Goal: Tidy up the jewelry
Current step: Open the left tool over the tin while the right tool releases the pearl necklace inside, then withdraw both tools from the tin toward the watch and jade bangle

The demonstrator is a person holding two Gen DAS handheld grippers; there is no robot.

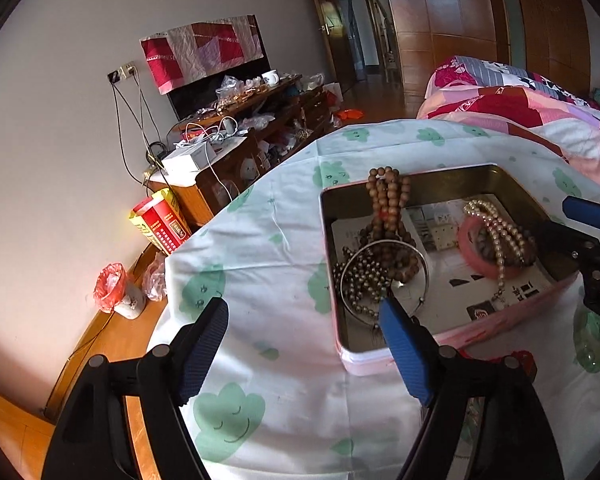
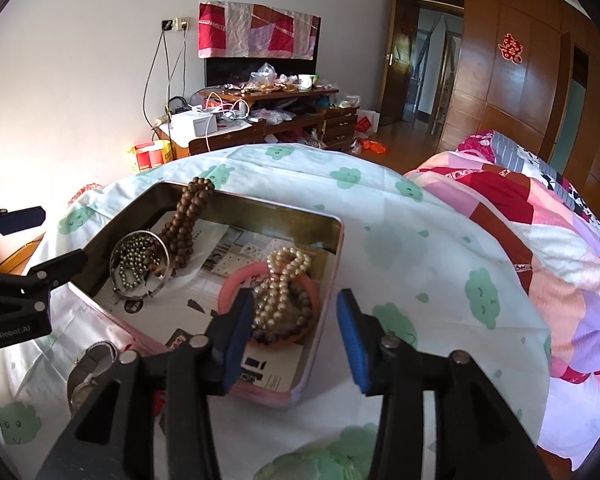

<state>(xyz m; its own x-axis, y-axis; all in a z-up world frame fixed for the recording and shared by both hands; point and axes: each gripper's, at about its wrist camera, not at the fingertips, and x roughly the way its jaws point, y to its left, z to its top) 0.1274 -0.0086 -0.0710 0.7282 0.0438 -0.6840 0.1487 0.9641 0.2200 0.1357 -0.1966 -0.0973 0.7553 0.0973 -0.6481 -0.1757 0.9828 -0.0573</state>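
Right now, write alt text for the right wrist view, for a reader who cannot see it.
An open tin on a cloud-print cloth holds a pearl necklace over a pink bangle, brown wooden beads draped over the rim, and a silver bangle. The right gripper hangs open, straddling the tin's near corner.

Both wrist views are bright with soft daylight and mostly sharp. Strong fisheye bending curves the wall [image 1: 60,120] and door frames, and black corners ring each picture. A warm, washed-out glow sits on the wall at the left edge of the right wrist view. The metal tin [image 2: 332,240] gleams dully along its inner walls. Shadows are faint.
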